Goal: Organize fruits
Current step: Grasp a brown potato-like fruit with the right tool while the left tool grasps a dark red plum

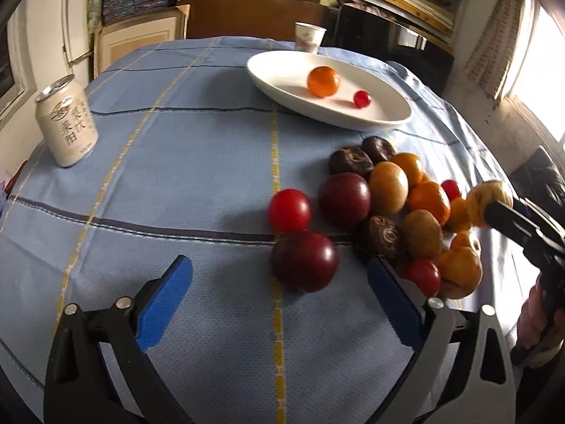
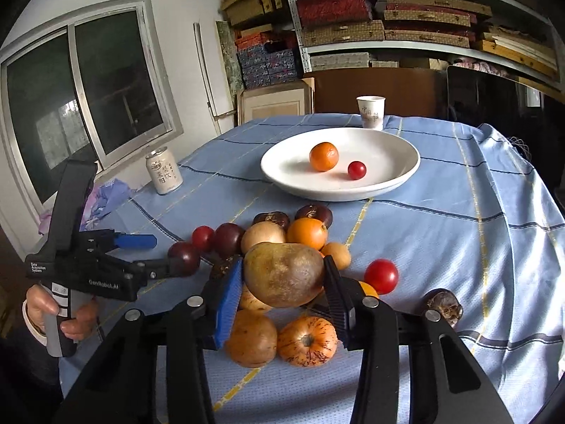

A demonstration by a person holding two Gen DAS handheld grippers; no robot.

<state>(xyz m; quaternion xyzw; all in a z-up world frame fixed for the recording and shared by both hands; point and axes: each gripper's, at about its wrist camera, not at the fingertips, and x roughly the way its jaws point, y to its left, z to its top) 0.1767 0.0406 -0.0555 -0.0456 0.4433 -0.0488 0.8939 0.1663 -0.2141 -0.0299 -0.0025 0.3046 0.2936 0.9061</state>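
**Right gripper clamps a yellow-brown fruit above the heap; left stands wide beside a plum**

From the left wrist: the left gripper (image 1: 280,275) has its blue pads spread far apart, gripping nothing; a dark plum (image 1: 304,260) lies on the blue checked tablecloth (image 1: 176,176) between the pad tips, nearer the right-hand one, touching neither that I can see; a red tomato (image 1: 290,210) sits just behind it; the fruit pile (image 1: 399,208) spreads to the right; farther back a white plate (image 1: 282,70) carries an orange (image 1: 323,81) and a small red fruit (image 1: 362,99); a drink can (image 1: 67,122) stands at the left, a paper cup (image 1: 309,37) beyond the plate.

From the right wrist: the right gripper (image 2: 284,275) is closed on a large yellow-brown fruit (image 2: 284,274), both pads pressing its sides, held over the rest of the pile; a speckled orange fruit (image 2: 306,341) and another tan fruit (image 2: 251,338) lie below it; a hand (image 2: 61,314) holds the left gripper at the left edge, near the plum.
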